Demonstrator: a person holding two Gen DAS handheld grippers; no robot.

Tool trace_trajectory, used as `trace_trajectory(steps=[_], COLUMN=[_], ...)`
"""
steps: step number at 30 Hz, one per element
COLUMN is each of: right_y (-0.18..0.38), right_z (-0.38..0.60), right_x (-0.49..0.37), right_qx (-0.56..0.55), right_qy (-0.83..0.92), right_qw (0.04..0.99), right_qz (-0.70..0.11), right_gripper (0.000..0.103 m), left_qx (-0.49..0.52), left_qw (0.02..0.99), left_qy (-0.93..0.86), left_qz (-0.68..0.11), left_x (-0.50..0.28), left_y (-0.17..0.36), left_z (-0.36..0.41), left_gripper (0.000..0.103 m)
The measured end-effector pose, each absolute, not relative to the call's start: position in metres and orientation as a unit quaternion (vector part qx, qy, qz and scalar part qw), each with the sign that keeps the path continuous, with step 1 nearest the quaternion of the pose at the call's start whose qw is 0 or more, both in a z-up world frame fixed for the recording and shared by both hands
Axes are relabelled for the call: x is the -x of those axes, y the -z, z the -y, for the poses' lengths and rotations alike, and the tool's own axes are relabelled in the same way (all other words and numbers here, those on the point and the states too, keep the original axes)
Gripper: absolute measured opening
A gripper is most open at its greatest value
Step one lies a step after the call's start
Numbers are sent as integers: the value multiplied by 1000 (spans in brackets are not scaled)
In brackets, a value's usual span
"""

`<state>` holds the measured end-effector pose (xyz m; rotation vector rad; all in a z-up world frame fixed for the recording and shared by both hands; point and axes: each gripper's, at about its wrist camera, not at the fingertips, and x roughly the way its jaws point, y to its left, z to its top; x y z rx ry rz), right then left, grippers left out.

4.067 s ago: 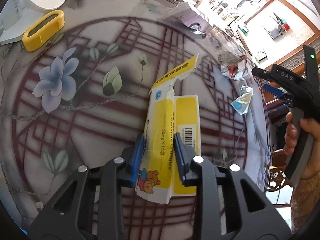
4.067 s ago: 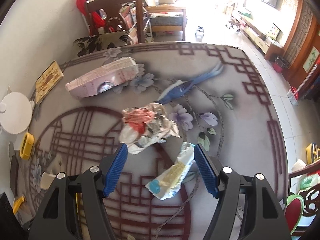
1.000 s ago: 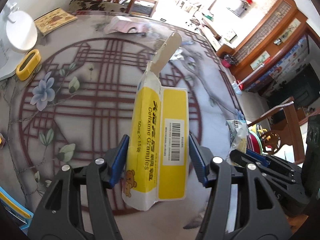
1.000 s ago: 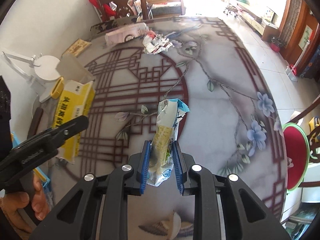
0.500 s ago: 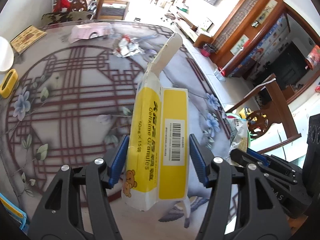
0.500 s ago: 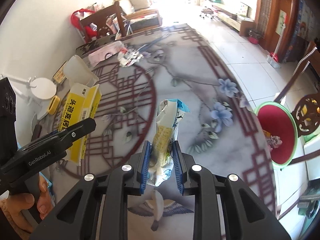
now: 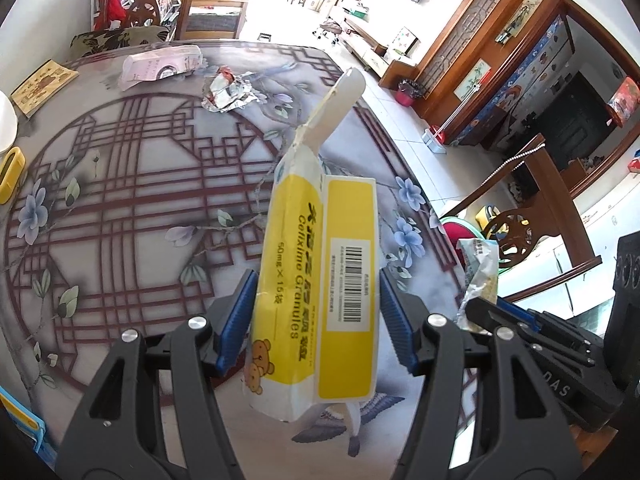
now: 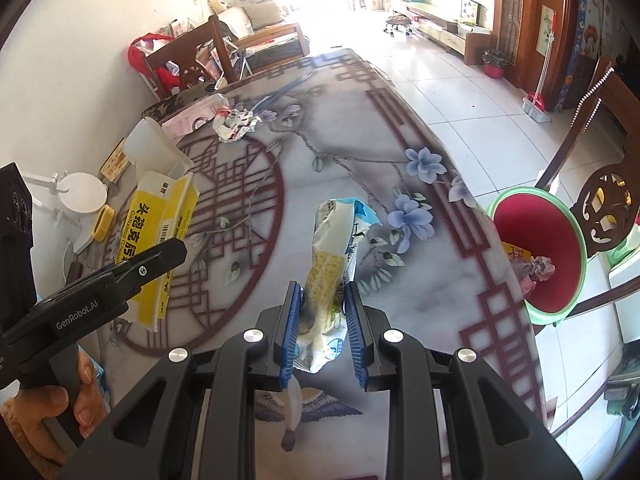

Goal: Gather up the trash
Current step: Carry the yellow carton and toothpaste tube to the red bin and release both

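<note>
Trash held — left gripper (image 7: 316, 320) clamps one yellow box (image 7: 320, 280), right gripper (image 8: 322, 328) one wrapper (image 8: 330, 272).

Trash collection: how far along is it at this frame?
Done: some scraps already lie in the red bin beside the table. In hand: the left gripper clamps the yellow box, the right gripper clamps a wrapper, both above the table and not yet dropped. Left: the crumpled foil on the far side; the pink pack beside it may be trash too.
</note>
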<state>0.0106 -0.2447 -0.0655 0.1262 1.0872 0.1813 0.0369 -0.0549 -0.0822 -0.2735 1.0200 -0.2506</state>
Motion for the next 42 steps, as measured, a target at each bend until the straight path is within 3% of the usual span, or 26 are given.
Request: trace_trajectory(steps=[21,35,37,38,39,40,42], right_y=[61,101,108,110,112,111,110], right_z=[354,504,520,525,533,540,550], right_x=[-20,-57,-65,-67,-69,-68,-66], right_qx=[-95,-136,-137,-135,-132,-135,-145], right_qy=[-42,61,64,66,80,91,99], right_qw=[855,833,829,828,827,831,835], right_qz=[-508,-532,-538,-541,-540,-532,-522], right_gripper=[23,24,27,33,49,58,56], left_qx=[97,61,56,53,48,43,30], left_qw=[851,830,823,821,818,816,811], left_qy=[160,195,210,216,225,233,250], left_qz=[-491,-520,-524,-526,-527,-528,-529], left_x=[-61,-96,-102,-104,-107,-110,-117], left_y=[77,93,96,97,99,99,102], left_z=[157,254,271,280,291,299,322], left_gripper=[58,58,58,59,59,59,59])
